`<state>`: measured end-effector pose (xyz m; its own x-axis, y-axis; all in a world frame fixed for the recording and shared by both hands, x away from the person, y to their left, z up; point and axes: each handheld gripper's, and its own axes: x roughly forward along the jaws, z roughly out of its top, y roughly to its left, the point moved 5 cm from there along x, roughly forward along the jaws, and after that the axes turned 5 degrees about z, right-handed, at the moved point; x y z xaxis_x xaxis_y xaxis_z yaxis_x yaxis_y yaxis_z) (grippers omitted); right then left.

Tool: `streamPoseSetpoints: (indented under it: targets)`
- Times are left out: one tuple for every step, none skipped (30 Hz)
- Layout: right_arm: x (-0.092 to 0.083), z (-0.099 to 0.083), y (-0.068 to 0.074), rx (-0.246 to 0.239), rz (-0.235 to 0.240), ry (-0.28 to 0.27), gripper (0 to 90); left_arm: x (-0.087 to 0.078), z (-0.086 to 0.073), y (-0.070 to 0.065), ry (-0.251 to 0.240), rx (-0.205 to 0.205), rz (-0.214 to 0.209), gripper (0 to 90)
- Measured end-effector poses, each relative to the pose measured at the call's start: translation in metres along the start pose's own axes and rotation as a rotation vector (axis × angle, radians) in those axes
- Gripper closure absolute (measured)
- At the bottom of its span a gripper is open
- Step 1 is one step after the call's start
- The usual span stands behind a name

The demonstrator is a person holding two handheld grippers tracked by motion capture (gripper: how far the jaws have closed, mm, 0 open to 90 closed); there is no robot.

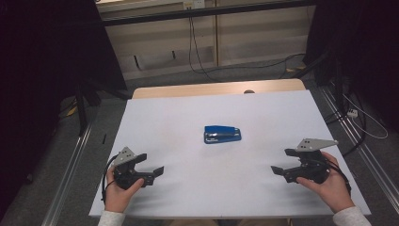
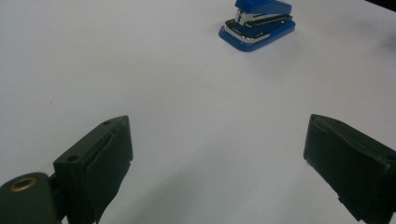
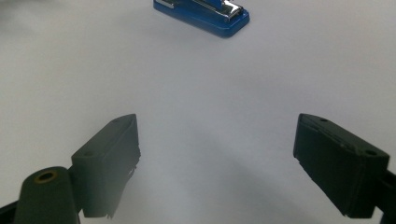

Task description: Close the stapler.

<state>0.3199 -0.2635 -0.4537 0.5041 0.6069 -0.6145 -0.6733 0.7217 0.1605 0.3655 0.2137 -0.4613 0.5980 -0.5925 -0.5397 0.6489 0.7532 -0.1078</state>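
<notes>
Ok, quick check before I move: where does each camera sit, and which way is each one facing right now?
High view: above the person's side, looking forward and down on the white table; shows both hands, left gripper and right gripper, with the blue stapler between them.
Left gripper view: rides the left gripper, low over the table, facing the stapler; its two open jaws show.
Right gripper view: rides the right gripper, facing the stapler; open jaws show.
Shared: all three see the stapler.

staplers: 1 (blue) (image 1: 222, 134) | grippers: 2 | tables: 1 (white top) (image 1: 188, 113)
</notes>
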Motion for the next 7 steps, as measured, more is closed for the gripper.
streamPoseSetpoints:
  targets:
    - [0.0001,-0.0001,0.0,0.0,0.001,0.0,14.2,-0.0013,-0.0012,0.0006,0.0,0.0,0.003,8.1]
    - [0.0002,-0.0002,-0.0001,-0.003,-0.002,0.001,14.2,-0.0026,-0.002,0.0011,-0.001,-0.003,0.007,8.1]
    - [0.0004,-0.0003,0.0,-0.003,0.0,0.003,14.1,-0.0034,-0.0029,0.0017,-0.005,-0.006,0.008,8.2]
    - [0.0007,-0.0004,0.0002,-0.004,0.002,0.005,14.2,-0.0039,-0.0032,0.0025,-0.006,0.0,0.013,8.2]
    - [0.0008,-0.0003,0.0005,-0.004,0.003,0.005,14.1,-0.0041,-0.004,0.0027,-0.006,-0.003,0.013,8.2]
    - [0.0013,-0.0002,0.0006,-0.007,0.004,0.006,14.2,-0.0041,-0.0043,0.0026,-0.004,-0.004,0.011,8.1]
    - [0.0015,-0.0002,0.0005,-0.007,0.005,0.006,14.2,-0.0039,-0.0047,0.0027,-0.003,-0.001,0.007,8.1]
